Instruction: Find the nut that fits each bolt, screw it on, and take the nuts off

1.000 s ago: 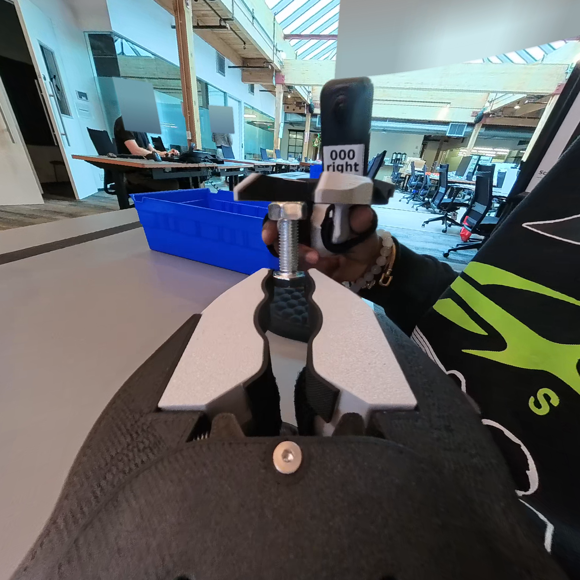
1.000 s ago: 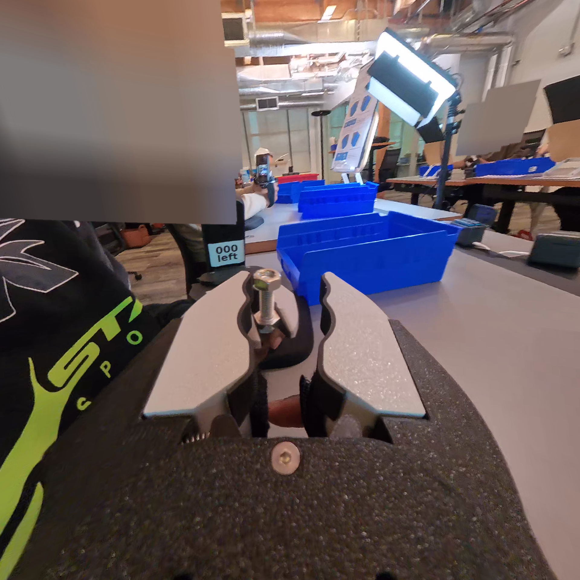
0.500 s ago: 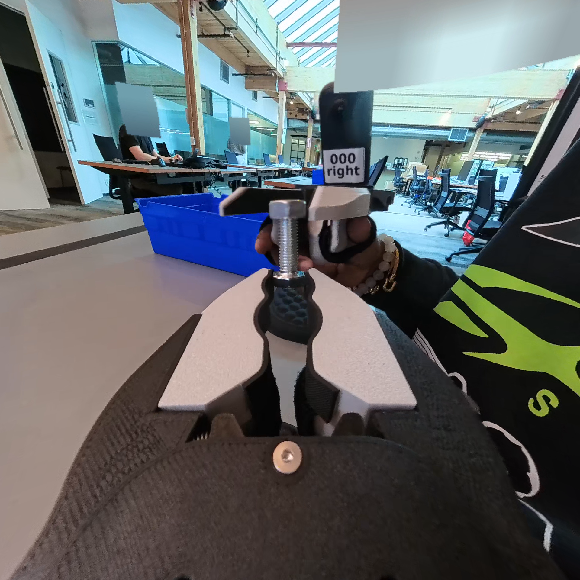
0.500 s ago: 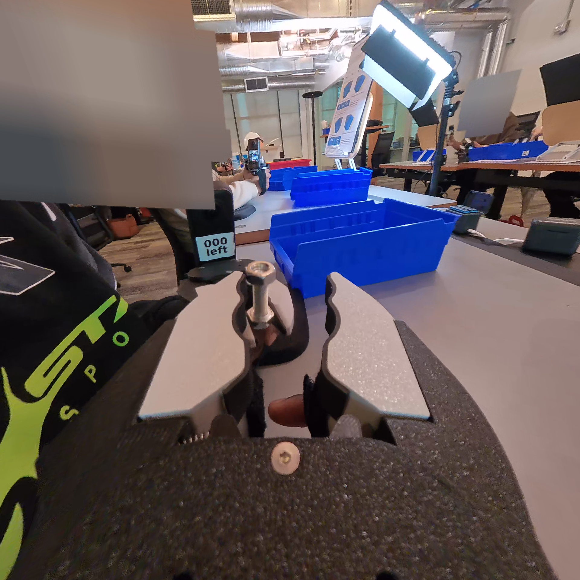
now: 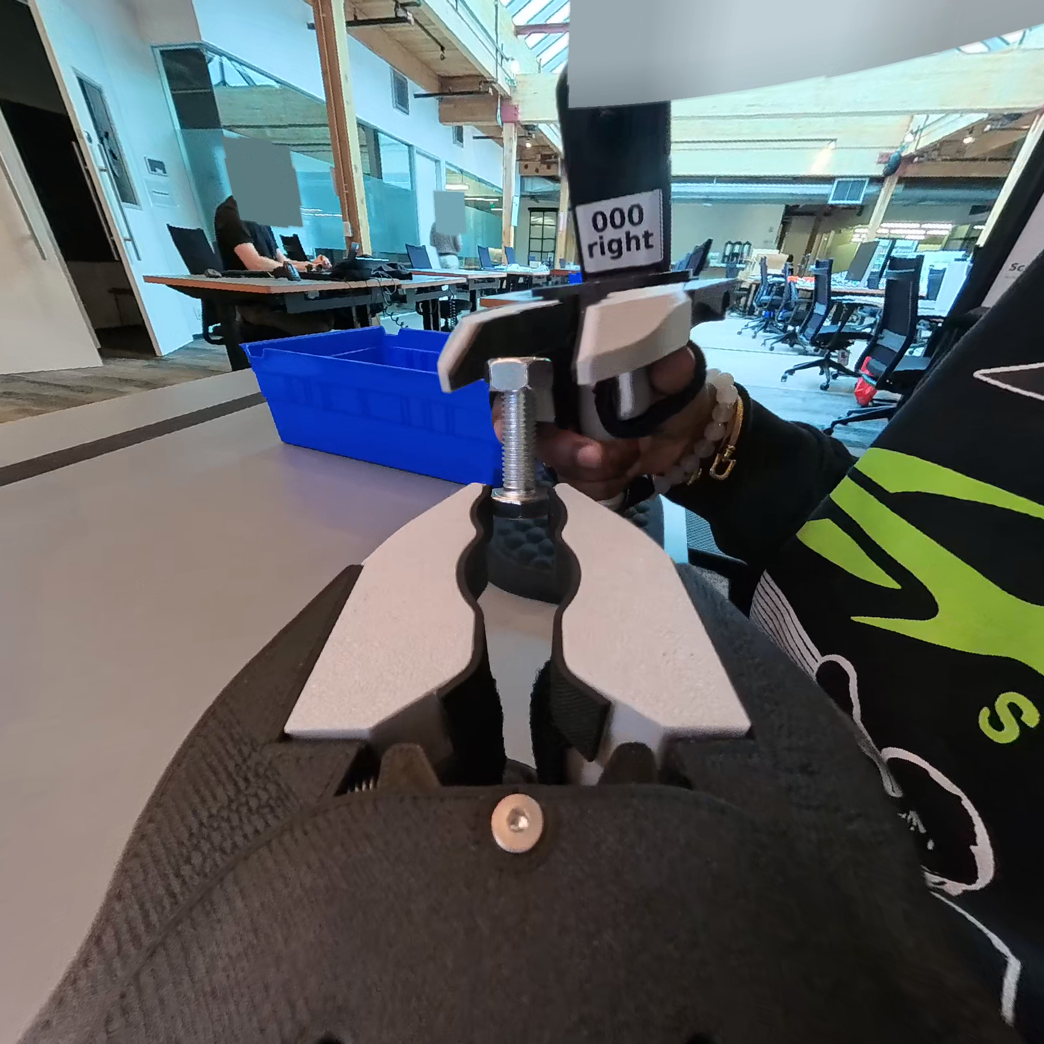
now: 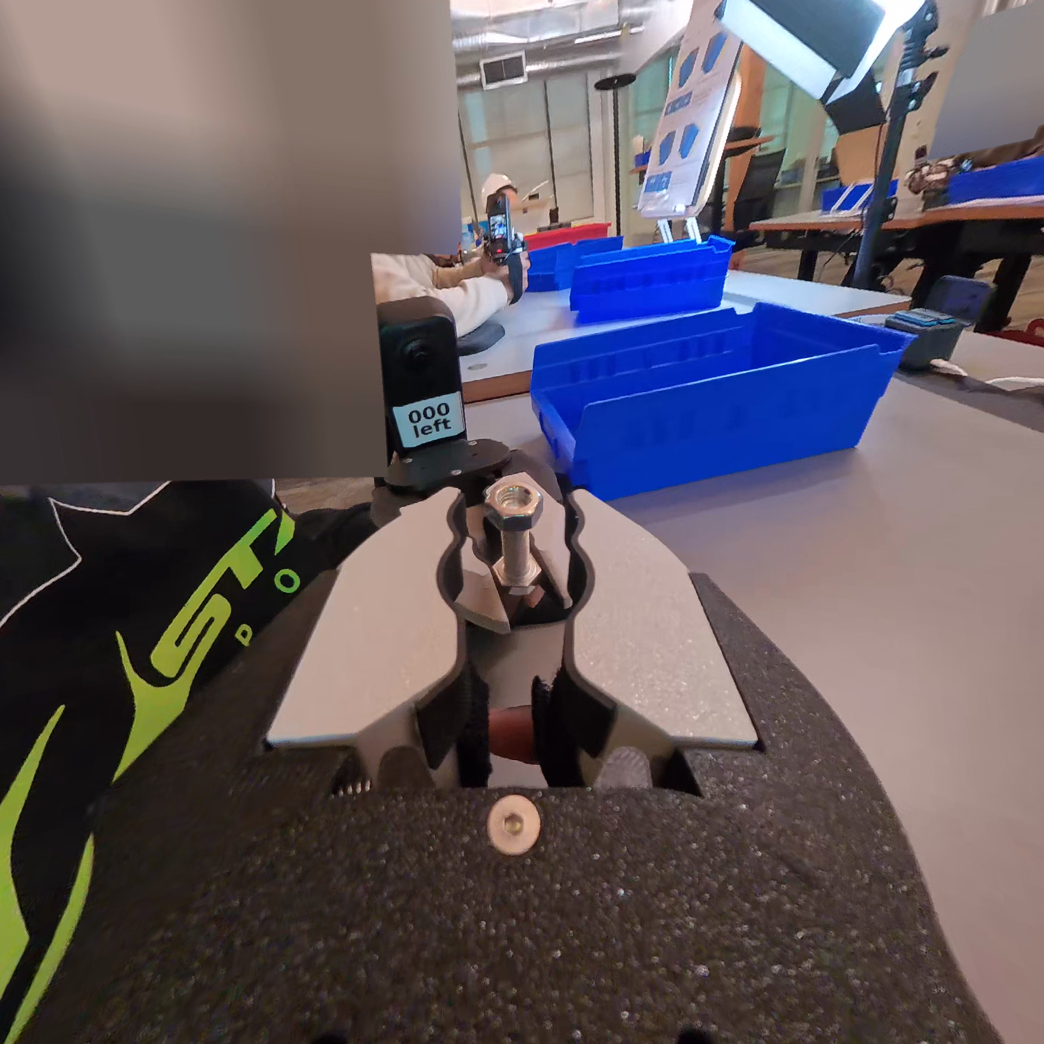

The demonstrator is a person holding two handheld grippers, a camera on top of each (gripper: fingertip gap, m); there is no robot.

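A silver bolt (image 5: 520, 440) stands upright over the grey table (image 5: 169, 536). My left gripper (image 5: 517, 500) is shut on the bolt's lower hex end. The hex piece at the top end (image 5: 520, 377) looks like a nut with a hollow top in the right wrist view (image 6: 513, 503). My right gripper (image 6: 514, 497) reaches in from the opposite side with its fingertips on either side of that top hex. A gap shows on both sides, so it is open. Its fingers (image 5: 633, 333) also show in the left wrist view. The left gripper's fingers (image 6: 480, 599) show below the bolt.
A blue bin (image 5: 367, 395) stands on the table behind the bolt; it also shows in the right wrist view (image 6: 706, 407). The person's hand (image 5: 610, 452) and black and green top (image 5: 904, 565) are close on the right. More blue bins (image 6: 649, 277) stand on a farther table. Tip to tip, the grippers are about 4 cm apart.
My right gripper opened wider, then narrowed and shifted so the top hex sits centred between its fingers instead of beside one finger. My left gripper kept its hold on the bolt.
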